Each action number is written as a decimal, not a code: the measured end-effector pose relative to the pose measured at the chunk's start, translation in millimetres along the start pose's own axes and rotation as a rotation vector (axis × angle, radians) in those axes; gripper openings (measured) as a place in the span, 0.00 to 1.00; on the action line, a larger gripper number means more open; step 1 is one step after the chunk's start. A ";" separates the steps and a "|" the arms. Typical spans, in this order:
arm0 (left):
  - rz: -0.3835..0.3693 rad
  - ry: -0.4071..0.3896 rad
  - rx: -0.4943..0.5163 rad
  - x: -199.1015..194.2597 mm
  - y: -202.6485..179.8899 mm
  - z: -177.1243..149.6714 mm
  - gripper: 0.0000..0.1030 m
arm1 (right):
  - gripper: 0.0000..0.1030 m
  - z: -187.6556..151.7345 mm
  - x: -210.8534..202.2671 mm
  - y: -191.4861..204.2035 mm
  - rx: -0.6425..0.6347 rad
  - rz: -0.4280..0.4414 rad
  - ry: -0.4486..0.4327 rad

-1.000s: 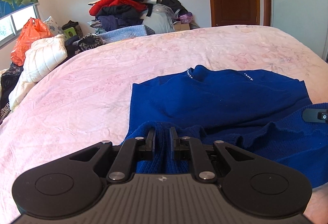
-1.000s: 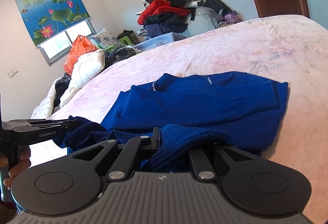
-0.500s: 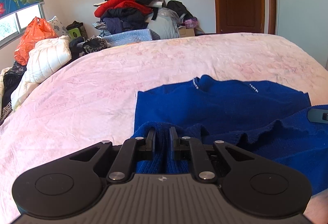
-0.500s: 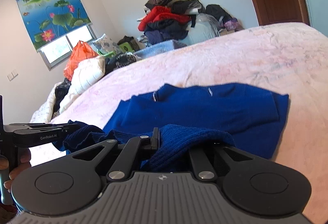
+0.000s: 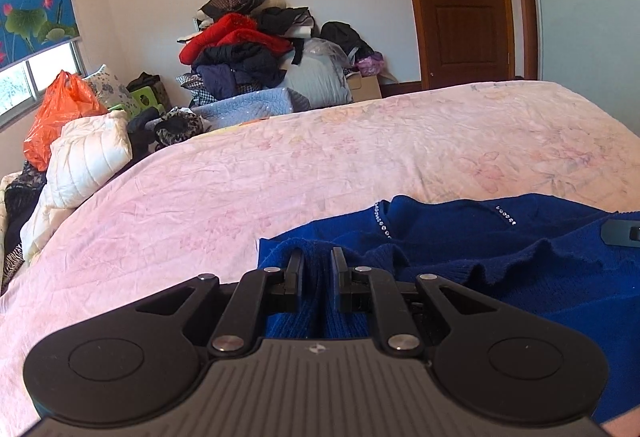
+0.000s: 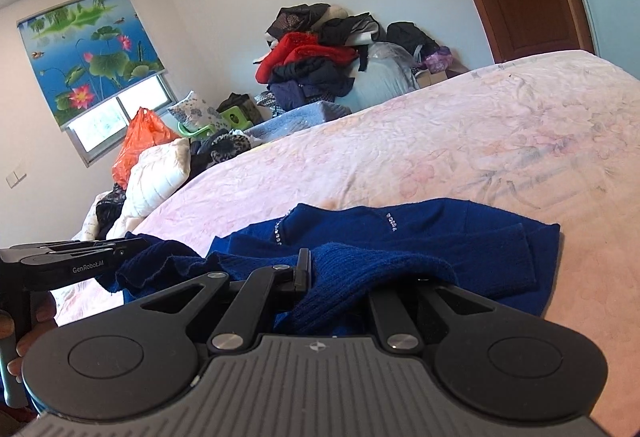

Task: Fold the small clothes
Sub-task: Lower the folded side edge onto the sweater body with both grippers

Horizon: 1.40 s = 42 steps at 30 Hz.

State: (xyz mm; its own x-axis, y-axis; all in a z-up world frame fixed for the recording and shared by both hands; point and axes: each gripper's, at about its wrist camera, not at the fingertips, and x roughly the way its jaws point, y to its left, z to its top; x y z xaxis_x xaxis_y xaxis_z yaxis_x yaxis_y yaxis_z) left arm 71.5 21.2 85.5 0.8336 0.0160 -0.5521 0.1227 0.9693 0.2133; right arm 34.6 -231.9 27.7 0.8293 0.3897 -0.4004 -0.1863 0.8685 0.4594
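Midway through a fold, both grippers carry the near hem of a blue sweater (image 5: 460, 233) up and toward its collar on a pink bed (image 5: 320, 157). The left gripper (image 5: 316, 265), at the lower centre of its view, has its jaws nearly closed on a ribbed bunch of the knit; the right gripper (image 6: 320, 269) is likewise pinched on the hem, its right finger buried under draped wool. Compared with a second ago, the sweater sits lower in both views and less of its flat body shows beyond the fingers (the raised hem now covers much of it), while more wall and door (image 5: 460, 5) fill the top. That suggests the fold is well advanced but not laid down: the hem hangs between the two grippers, sagging in ripples at right of the left view. The rest of the sweater lies flat mid-bed, collar studs visible. A clothes pile (image 5: 256, 49) waits against the far wall.
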 end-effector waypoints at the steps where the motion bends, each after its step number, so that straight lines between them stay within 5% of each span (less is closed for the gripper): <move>1: 0.001 0.004 -0.001 3.3 -0.2 1.1 0.12 | 0.11 1.4 2.2 -2.0 0.009 0.002 -0.002; 23: 0.095 0.038 0.028 77.5 -1.7 24.7 0.12 | 0.11 14.1 63.7 -45.2 0.152 0.009 0.036; 26: 0.040 0.084 0.000 86.0 8.8 19.8 0.12 | 0.11 12.4 70.7 -53.3 0.181 0.009 0.052; 32: -0.199 0.244 -0.158 91.3 46.7 -9.1 0.14 | 0.14 8.7 78.2 -62.0 0.183 0.008 0.081; 35: -0.273 0.300 -0.227 92.8 58.7 -27.7 0.28 | 0.15 6.2 81.0 -64.1 0.187 0.009 0.087; 38: -0.339 0.309 -0.283 94.8 62.3 -41.4 0.58 | 0.15 4.1 83.3 -64.8 0.184 0.005 0.095; 42: -0.336 0.277 -0.277 96.4 53.1 -44.4 0.61 | 0.15 2.5 84.2 -66.6 0.192 0.001 0.099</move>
State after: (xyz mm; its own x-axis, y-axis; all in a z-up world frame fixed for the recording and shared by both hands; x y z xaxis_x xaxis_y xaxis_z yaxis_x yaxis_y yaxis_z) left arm 134.5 85.1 7.8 0.5944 -0.2792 -0.7541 0.1805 0.9602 -0.2132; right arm 118.1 -257.7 -34.6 0.7715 0.4274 -0.4713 -0.0760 0.7974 0.5986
